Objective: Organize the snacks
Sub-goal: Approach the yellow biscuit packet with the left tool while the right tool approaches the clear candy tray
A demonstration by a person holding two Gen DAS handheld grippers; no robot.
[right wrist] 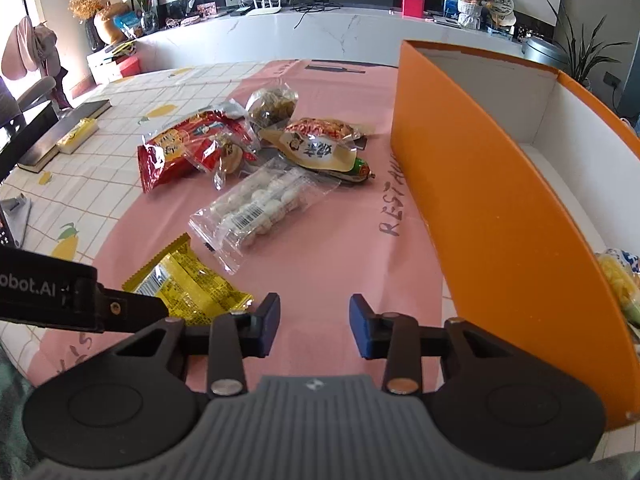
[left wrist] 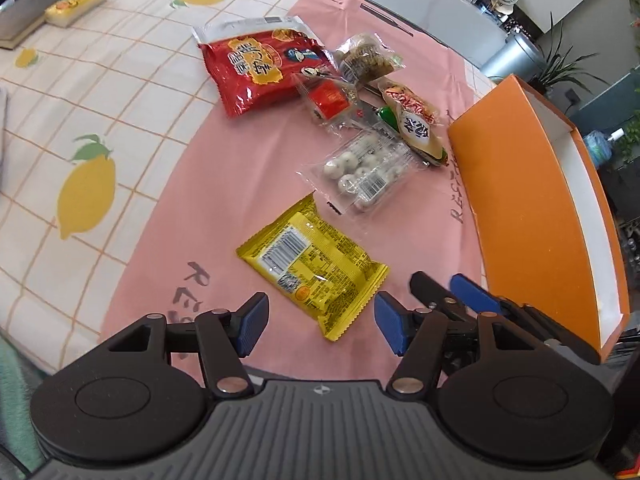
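Observation:
A yellow snack packet (left wrist: 312,272) (right wrist: 188,284) lies on the pink mat (left wrist: 208,184). Its near corner sits between the blue pads of my left gripper (left wrist: 320,326), which is open and not touching it. Further back lie a clear bag of white balls (left wrist: 364,168) (right wrist: 260,208), a big red bag (left wrist: 260,68) (right wrist: 180,148), a small red packet (left wrist: 328,98), a brown snack bag (left wrist: 364,58) and a beige sausage packet (left wrist: 412,120) (right wrist: 320,148). My right gripper (right wrist: 314,324) is open over bare mat, beside the orange box (left wrist: 520,200) (right wrist: 480,200).
A yellow-wrapped snack (right wrist: 616,280) lies inside the orange box at the right. A lemon-print tablecloth (left wrist: 92,128) covers the table. A dark book (left wrist: 48,0) and a small yellow box (left wrist: 76,2) sit at the far left. A white counter (right wrist: 280,36) stands behind the table.

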